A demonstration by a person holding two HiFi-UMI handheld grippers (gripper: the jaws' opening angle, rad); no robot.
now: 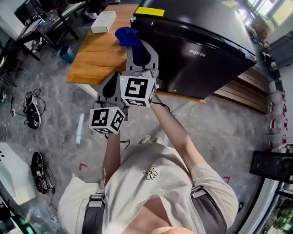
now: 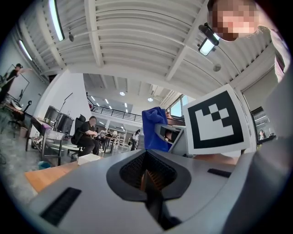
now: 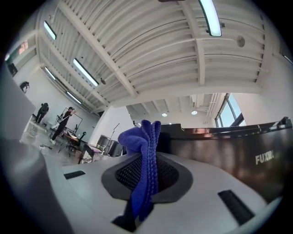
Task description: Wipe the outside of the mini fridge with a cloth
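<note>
The black mini fridge (image 1: 197,45) stands on a wooden table (image 1: 96,55), its door side facing me. A blue cloth (image 1: 127,36) sticks up from my right gripper (image 1: 139,49), which is shut on it just left of the fridge's front corner. In the right gripper view the cloth (image 3: 144,151) hangs folded between the pads, and the fridge (image 3: 229,153) fills the right side. My left gripper (image 1: 108,87) hovers lower left of the right one, off the table's edge. Its jaws (image 2: 149,176) are shut with nothing in them. It looks at the cloth (image 2: 153,129).
A white box (image 1: 103,21) lies at the table's far left. A yellow label (image 1: 149,12) sits on the fridge top. Shoes and cables (image 1: 32,112) lie on the grey floor at left, and a blue bin (image 1: 67,53) stands by the table. A seated person (image 2: 87,135) is far off.
</note>
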